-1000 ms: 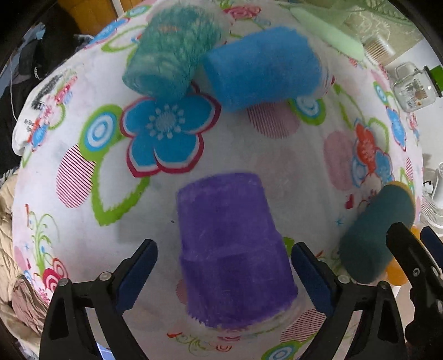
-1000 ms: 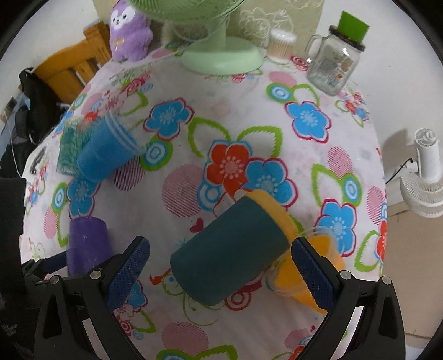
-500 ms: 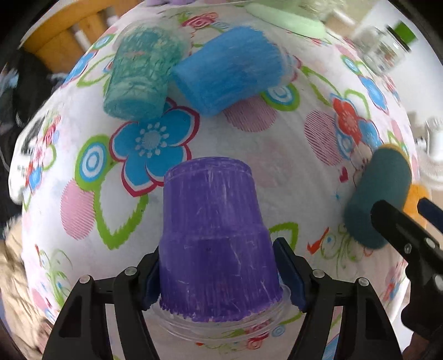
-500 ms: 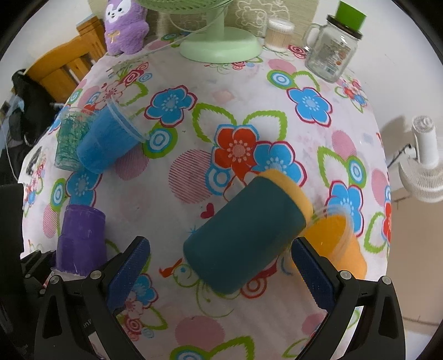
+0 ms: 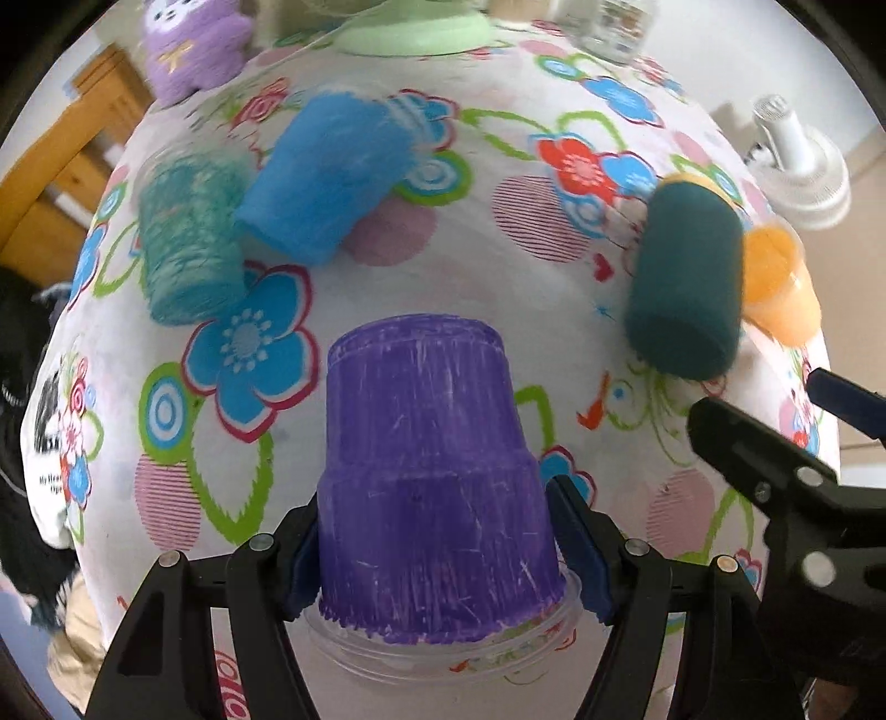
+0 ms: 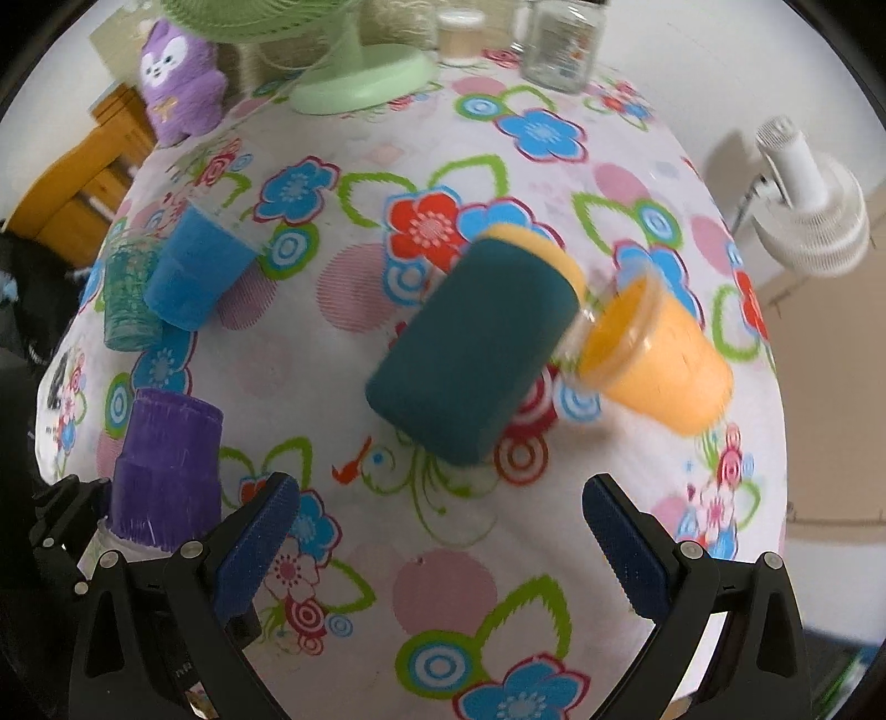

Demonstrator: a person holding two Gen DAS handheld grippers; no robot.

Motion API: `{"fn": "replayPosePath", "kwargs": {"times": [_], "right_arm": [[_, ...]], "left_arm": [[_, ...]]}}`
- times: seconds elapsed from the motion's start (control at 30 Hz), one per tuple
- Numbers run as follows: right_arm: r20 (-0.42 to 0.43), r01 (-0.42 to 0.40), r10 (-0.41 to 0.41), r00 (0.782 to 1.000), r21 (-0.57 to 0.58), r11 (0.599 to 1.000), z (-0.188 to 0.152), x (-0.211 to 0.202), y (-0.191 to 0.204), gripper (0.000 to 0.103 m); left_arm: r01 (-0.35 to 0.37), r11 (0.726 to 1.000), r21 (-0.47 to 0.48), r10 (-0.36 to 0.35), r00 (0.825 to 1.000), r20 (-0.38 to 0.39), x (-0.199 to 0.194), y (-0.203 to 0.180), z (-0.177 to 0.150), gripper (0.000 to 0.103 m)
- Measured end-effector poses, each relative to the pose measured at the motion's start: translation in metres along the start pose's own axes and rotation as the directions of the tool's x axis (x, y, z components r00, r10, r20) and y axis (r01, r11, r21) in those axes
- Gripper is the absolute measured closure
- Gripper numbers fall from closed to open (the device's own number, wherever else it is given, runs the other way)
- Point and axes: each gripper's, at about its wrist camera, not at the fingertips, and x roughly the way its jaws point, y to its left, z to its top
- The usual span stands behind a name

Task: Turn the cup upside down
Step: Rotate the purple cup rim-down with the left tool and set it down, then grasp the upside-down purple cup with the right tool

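Five cups share the counter (image 6: 387,354) with its flowered cloth as we work on turning one of them over. Largest among the things on it is the green fan (image 6: 360,83) at the far edge, beside a purple plush toy (image 6: 180,83) and a glass jar (image 6: 562,50); next come the cups lying on their sides, a dark teal cup (image 6: 476,354) nested mouth to mouth against an orange cup (image 6: 659,360), and farther left a blue cup (image 6: 194,271) resting against a green speckled cup (image 6: 124,299).

Smaller and nearest to us, the purple cup (image 5: 432,487) sits mouth-down between the pads of our left tongs (image 5: 437,548), which are pressed against its lower wall just above the clear rim. Whether its rim touches the cloth we cannot tell. Our right tongs (image 6: 443,548) hang spread wide over bare cloth, holding nothing, with the teal cup just ahead of them.

We judge the chief danger to be the grip itself: the pads bear on a thin, tapered plastic wall, so squeezing harder could buckle it, while a looser hold could let the cup slide out during any turn. A second risk is the crowding on the right, where a careless advance of our right tongs could knock the teal cup and send it and the orange one rolling toward the counter's edge.
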Motion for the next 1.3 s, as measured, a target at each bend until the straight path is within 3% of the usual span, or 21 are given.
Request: {"fn": "replayPosePath", "kwargs": {"times": [0.3, 0.4, 0.53, 0.7, 0.93, 1.13, 1.3], "right_arm": [[-0.016, 0.014, -0.012, 1.0, 0.092, 0.996, -0.027, 0.01, -0.012, 0.0], [-0.022, 0.02, -0.017, 1.0, 0.107, 0.994, -0.032, 0.013, -0.015, 0.0], [-0.024, 0.027, -0.024, 0.999, 0.115, 0.993, -0.036, 0.012, -0.017, 0.0], [-0.002, 0.018, -0.018, 1.0, 0.115, 0.993, -0.034, -0.005, -0.014, 0.0], [0.034, -0.022, 0.018, 0.999, 0.118, 0.993, -0.034, -0.045, 0.003, 0.0], [0.066, -0.042, 0.038, 0.997, 0.061, 0.997, -0.021, -0.061, 0.035, 0.0], [0.033, -0.073, 0.071, 0.997, 0.064, 0.995, -0.006, -0.04, 0.056, 0.0]], "left_arm": [[0.009, 0.998, 0.056, -0.009, 1.0, 0.005, 0.032, -0.024, -0.033, 0.028], [0.006, 0.998, 0.067, -0.005, 1.0, -0.018, 0.036, -0.023, -0.034, 0.02], [0.019, 0.997, 0.068, -0.018, 1.0, -0.018, 0.027, -0.019, -0.038, 0.012], [0.048, 0.998, 0.047, -0.046, 0.998, -0.03, 0.003, -0.011, -0.046, 0.012], [0.055, 0.997, 0.046, -0.057, 0.998, 0.038, -0.054, 0.006, -0.054, 0.009], [0.0, 1.0, 0.005, -0.001, 0.997, 0.076, -0.069, 0.034, -0.045, 0.007], [-0.05, 0.999, -0.015, 0.051, 0.997, 0.058, -0.056, 0.062, -0.037, 0.007]]}}
